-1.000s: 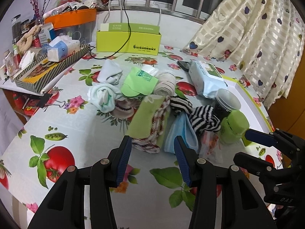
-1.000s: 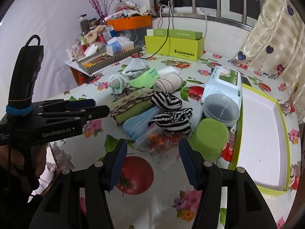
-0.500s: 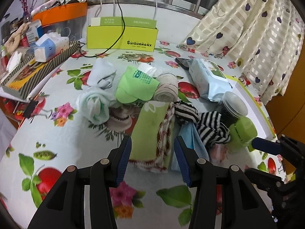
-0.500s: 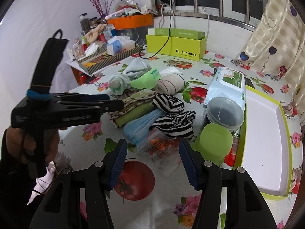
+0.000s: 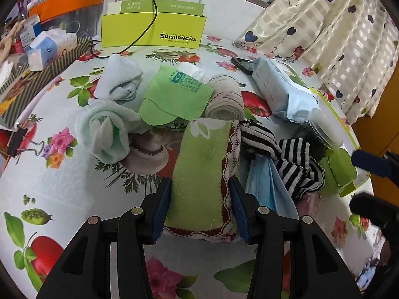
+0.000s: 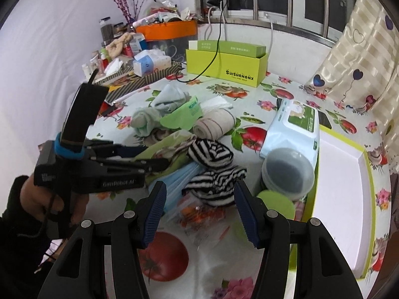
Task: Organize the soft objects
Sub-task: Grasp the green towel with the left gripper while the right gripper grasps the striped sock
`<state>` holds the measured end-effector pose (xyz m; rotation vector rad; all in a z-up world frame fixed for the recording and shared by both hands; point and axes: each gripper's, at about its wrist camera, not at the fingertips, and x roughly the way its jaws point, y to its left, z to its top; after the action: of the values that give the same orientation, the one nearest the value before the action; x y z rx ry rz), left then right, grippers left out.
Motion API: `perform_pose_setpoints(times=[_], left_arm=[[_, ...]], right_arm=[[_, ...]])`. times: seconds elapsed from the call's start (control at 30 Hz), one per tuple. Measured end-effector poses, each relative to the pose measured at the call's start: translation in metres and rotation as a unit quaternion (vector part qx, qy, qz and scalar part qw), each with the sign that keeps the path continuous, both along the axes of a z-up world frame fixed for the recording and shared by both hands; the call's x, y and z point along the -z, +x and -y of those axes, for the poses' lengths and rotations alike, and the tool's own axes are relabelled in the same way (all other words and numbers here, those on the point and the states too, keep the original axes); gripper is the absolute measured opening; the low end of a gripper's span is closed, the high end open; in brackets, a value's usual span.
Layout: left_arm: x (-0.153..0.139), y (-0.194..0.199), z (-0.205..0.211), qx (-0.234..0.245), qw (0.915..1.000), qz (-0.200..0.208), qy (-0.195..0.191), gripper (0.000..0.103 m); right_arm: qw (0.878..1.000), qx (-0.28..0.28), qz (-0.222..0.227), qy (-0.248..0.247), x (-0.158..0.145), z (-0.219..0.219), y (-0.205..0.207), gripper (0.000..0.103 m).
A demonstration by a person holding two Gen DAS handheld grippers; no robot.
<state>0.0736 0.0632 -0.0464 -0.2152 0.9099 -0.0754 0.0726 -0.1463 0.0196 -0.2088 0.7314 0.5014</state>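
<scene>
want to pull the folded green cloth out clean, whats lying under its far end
The folded green cloth overlaps a grey-beige sock at its far left corner; the left tool straddles its near end. Anything beneath the cloth's middle is covered and cannot be seen.

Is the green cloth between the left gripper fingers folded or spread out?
Folded: the green cloth lies as a thick narrow stack, with layered red-trimmed edges showing.

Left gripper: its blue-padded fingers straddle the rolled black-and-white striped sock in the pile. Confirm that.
Not the striped sock. In the left wrist view the left gripper has its jaws open on either side of the folded green towel with dark red scalloped trim. The rolled black-and-white striped sock lies to the right of the towel, outside the fingers.
</scene>
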Motion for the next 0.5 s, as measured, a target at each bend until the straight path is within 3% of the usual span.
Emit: perform_pose_setpoints(times=[0.13, 0.33, 0.5], left_arm=[[0.002, -0.001, 0.001, 0.009, 0.9999, 0.006, -0.002, 0.048], [-0.002, -0.006, -0.005, 0.013, 0.9997, 0.017, -0.01, 0.028], [-0.002, -0.011, -0.011, 0.012, 0.9996, 0.019, -0.019, 0.026]], right_arm=[[1.0, 0.002, -0.007, -0.013, -0.004, -0.007, 0.017, 0.056], [0.999, -0.001, -0.032, -0.036, -0.001, -0.022, 0.042, 0.056], [0.997, -0.003, -0.047, -0.062, 0.005, -0.035, 0.061, 0.056]])
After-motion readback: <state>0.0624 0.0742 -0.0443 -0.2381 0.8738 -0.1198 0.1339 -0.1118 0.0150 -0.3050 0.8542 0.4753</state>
